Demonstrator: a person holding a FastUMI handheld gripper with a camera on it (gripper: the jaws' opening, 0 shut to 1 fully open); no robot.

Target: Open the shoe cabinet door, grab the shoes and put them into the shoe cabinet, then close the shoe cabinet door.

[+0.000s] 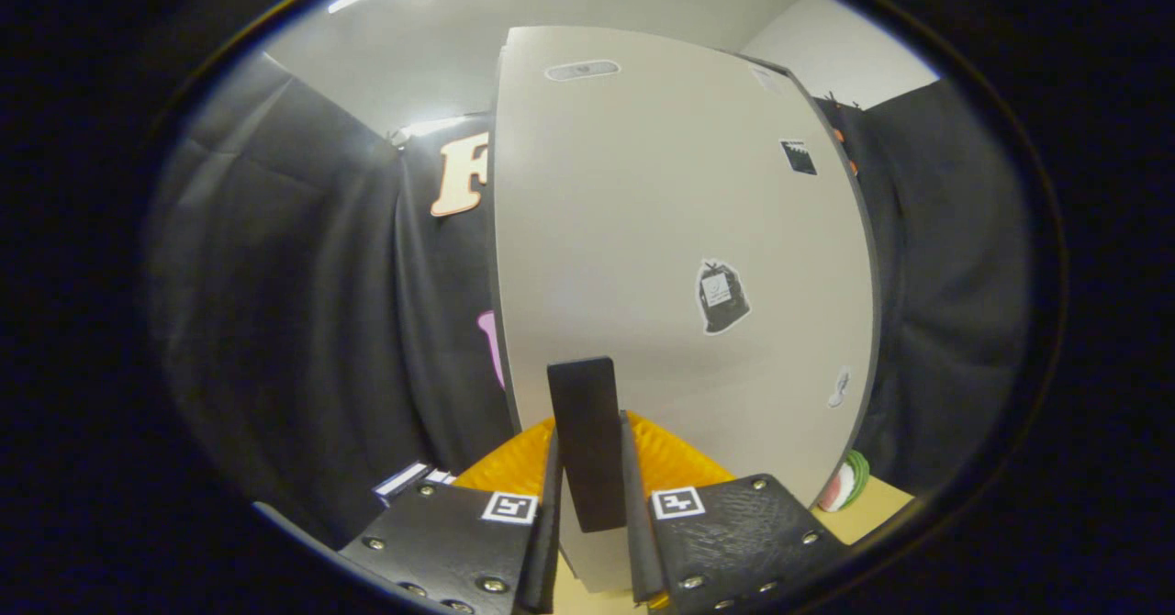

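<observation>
The shoe cabinet door (679,229) is a tall pale panel standing close in front of me, with a dark edge down its left side. A black upright bar handle (584,395) sticks out from its lower part. My gripper (589,468) is shut on this handle, one finger pressing on each side, and the top of the bar rises above the fingertips. I cannot tell whether the door stands ajar or flush with the cabinet.
On the door are a black bag-shaped sticker (721,296), a small black one (798,157) higher up and an oval badge (582,70) near the top. Black cloth walls (303,303) hang on both sides. A wooden surface (872,509) lies at the door's lower right.
</observation>
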